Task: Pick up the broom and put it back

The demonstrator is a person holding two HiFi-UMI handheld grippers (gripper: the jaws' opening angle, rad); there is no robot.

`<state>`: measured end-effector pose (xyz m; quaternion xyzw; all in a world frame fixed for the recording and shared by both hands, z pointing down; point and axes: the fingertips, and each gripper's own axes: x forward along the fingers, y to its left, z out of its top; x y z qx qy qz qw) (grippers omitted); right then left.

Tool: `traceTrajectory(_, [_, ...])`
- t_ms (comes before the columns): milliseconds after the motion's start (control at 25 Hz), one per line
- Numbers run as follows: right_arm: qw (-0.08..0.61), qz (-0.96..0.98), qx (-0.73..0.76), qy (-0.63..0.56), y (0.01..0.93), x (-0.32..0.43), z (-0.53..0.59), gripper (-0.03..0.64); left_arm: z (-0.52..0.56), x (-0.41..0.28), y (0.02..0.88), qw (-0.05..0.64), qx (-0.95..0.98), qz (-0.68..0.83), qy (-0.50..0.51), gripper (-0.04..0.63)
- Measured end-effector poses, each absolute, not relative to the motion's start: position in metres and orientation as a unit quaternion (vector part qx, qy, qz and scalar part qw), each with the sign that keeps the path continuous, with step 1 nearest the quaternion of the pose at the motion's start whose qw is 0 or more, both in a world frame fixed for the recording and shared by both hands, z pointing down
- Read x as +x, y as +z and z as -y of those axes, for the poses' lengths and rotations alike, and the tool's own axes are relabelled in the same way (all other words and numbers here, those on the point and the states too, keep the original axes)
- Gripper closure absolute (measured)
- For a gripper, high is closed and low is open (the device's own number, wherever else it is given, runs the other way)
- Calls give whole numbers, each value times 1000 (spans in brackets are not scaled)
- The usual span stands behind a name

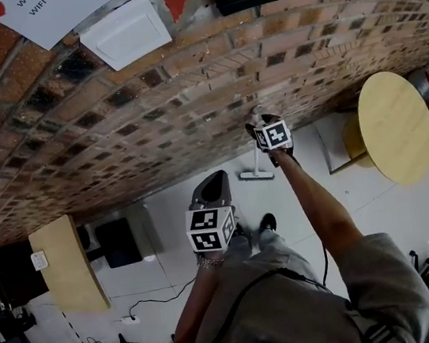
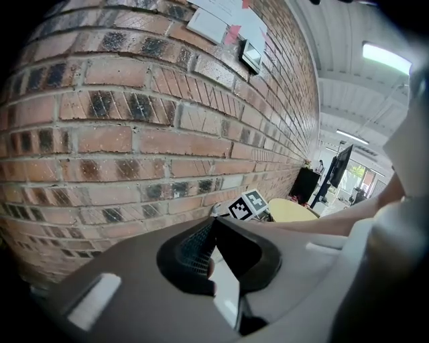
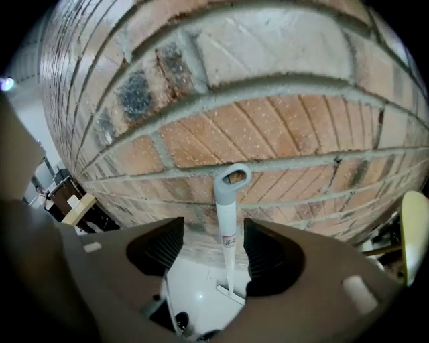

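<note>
The right gripper (image 3: 213, 233) has its fingers wide apart, clear of the broom (image 3: 227, 221) leaning on the wall (image 3: 288, 127). It should withdraw straight, without nudging. The left gripper (image 2: 213, 258) is closed and empty.

The broom (image 3: 226, 228) looks smooth plastic, the wall (image 3: 268, 134) rough brick, the floor (image 3: 194, 295) glossy.

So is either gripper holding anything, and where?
Nothing held. The right gripper is open around the white, grey-tipped broom, near its handle top, pads clear; the left gripper is shut, empty.
</note>
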<state>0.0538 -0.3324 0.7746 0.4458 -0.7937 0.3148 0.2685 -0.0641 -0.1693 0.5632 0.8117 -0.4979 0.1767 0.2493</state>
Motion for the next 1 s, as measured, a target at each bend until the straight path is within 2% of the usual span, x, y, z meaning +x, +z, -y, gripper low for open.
traceTrajectory(120, [230,798,463,309,736,54,309,392,174,-58,557,248,815,495,169,609])
traceTrajectory(280, [171,792,486,327,673,46,267,625,187,-47,544,244,822,491,153,609])
traceTrajectory(360, [154,792,480,346,652,32,239,629,190,-40,539,239,826,489,146,609])
traceTrajectory(520, [167,803,465,334,621,6,196,630,190,-24,532,233,833,483,136,609])
traceTrajectory(760, [187,802,476,310,590,18,161,643,170,-13,525,215,836,483,147,609])
traceTrajectory(1000, [179,803,483,300,576,15,137,643,152,-12,526,207,837,483,149,609])
